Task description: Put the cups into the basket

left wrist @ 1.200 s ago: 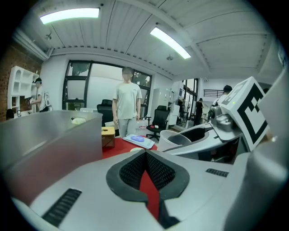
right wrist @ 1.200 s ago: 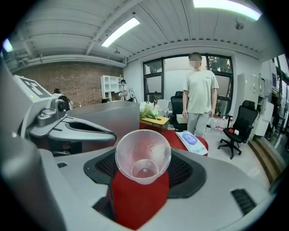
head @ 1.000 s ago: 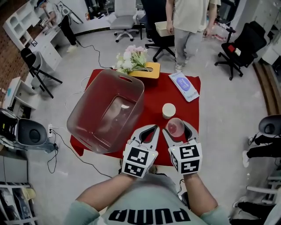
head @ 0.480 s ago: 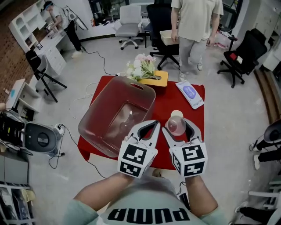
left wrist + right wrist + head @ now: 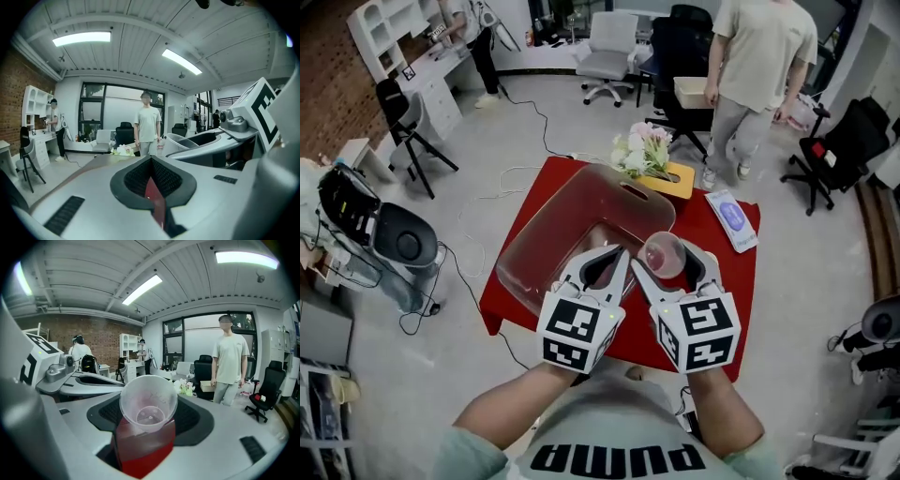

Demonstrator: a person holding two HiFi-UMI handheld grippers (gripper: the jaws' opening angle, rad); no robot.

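Right up close, the left gripper (image 5: 615, 255) is clamped shut on nothing: its own view shows the two jaws (image 5: 151, 159) pressed together, with only a sliver of red cloth showing through the hollow between the pads. Just beside it, the right gripper (image 5: 671, 264) is clenched on a clear plastic cup (image 5: 663, 253). That cup (image 5: 148, 404) sits upright between the jaws (image 5: 147, 427) with its mouth open toward the camera, lifted well off the table. From the head view the cup hangs about at the near right edge of the basket (image 5: 530, 239), and I honestly can't tell if it's over the rim or just outside it. The basket is a big see-through tub with a handle slot in its far wall and takes up most of the left half of the table (image 5: 731, 281), so there's loads of room inside it. The red cloth on the right half is mostly bare down to the right edge. Further back, a blue and white packet (image 5: 733, 220) lies at the far right corner, right by the edge. A wooden box of pale flowers (image 5: 649, 157) sits on the far edge, just beside the basket's far rim. Past the table, a person (image 5: 759, 66) in a light shirt stands near some office chairs (image 5: 605, 42). Off to the left the floor is wide open apart from a loose cable (image 5: 502, 178) and a round grey machine (image 5: 401, 242), well apart from the table.
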